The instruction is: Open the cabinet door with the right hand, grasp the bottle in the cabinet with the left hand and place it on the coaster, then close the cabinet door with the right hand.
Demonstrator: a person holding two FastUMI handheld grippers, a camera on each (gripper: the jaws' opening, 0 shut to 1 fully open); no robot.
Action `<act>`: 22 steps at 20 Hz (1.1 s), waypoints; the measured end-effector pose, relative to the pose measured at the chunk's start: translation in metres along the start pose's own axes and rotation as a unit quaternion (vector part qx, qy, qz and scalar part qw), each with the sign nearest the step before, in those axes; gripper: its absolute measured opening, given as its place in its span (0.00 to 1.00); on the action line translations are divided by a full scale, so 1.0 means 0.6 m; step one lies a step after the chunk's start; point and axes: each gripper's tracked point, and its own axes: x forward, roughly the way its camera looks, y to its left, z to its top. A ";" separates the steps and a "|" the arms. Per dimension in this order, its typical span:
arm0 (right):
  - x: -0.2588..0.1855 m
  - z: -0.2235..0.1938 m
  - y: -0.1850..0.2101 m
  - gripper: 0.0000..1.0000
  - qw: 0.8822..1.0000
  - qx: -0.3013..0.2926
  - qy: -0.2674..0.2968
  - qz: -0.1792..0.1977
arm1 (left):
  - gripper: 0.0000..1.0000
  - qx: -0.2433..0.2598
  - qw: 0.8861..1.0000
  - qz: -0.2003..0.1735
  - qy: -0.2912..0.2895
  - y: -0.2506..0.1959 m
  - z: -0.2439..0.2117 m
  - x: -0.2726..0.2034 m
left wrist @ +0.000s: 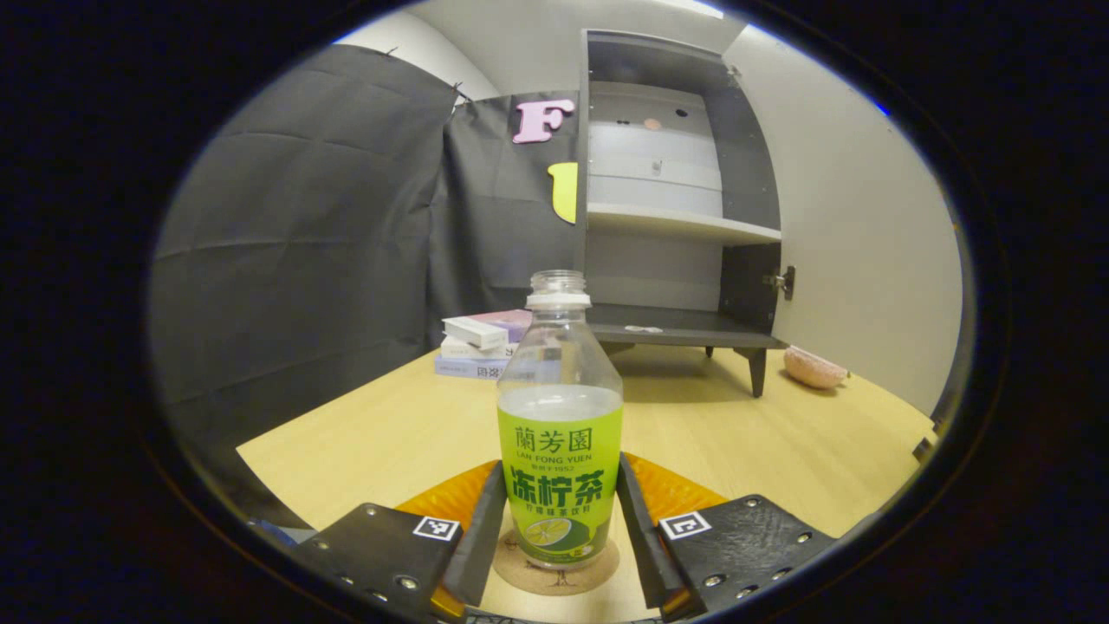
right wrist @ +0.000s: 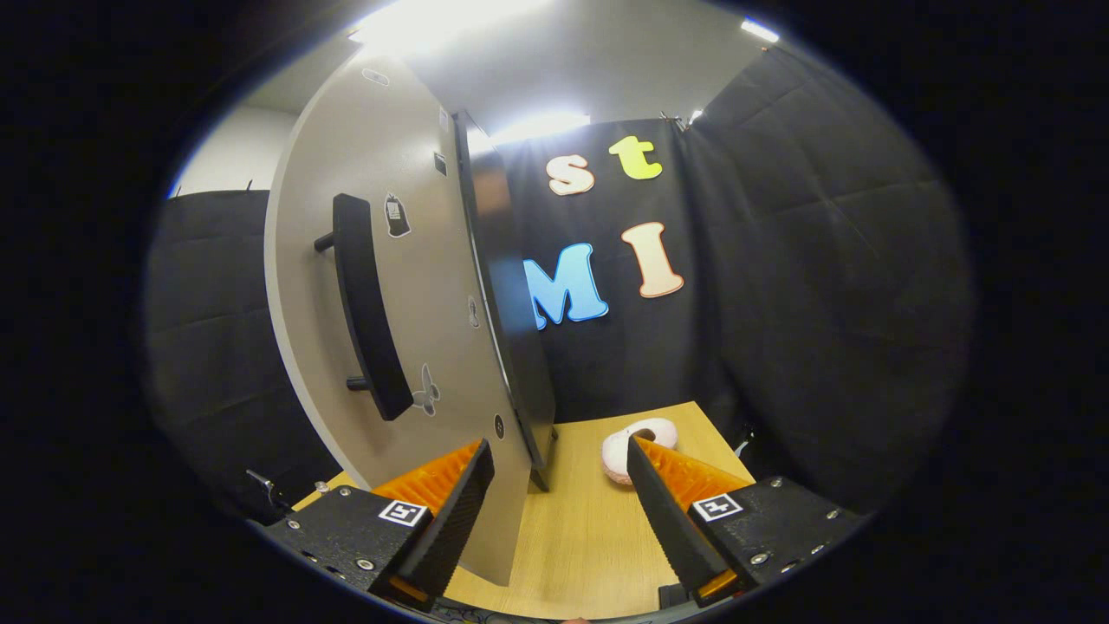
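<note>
In the left gripper view, our left tongs (left wrist: 559,520) are held low and level over the bench (left wrist: 780,442), pointing toward the cabinet (left wrist: 667,191). Their two fingers (left wrist: 476,529) stand on either side of the bottle (left wrist: 560,433), right up against its green label; we cannot tell for sure whether they press on it or stand just off it. The bottle is upright, uncapped, with clear liquid reaching to about the top of the label. Its base sits on the round coaster (left wrist: 598,572), which lies on the bench between the fingers.

Beyond the bottle the cabinet stands open, with its shelf (left wrist: 684,225) and floor bare save a few small flat spots that we cannot make out. Its feet rest on the bench. A stack of books (left wrist: 481,347) lies to the left of the cabinet, and a pink doughnut-shaped thing (left wrist: 814,368) lies on the bench to its right.

In the right gripper view, our right tongs (right wrist: 559,503) are set wide apart and grip nothing. They are held low near the bench, tipped slightly upward toward the cabinet door (right wrist: 390,295). The door's lower free edge stands between the two fingers, close to the left one; we cannot tell whether it touches. The dark bar handle (right wrist: 368,303) on the door's pale face is up and to the left of the tongs, well apart from them. The pink thing sits on the bench just behind the right finger's tip.
</note>
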 end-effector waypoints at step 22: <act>0.050 0.042 0.011 0.95 1.000 -0.016 -0.025 0.008 | 0.91 0.025 1.000 0.015 -0.004 -0.015 0.146 -0.061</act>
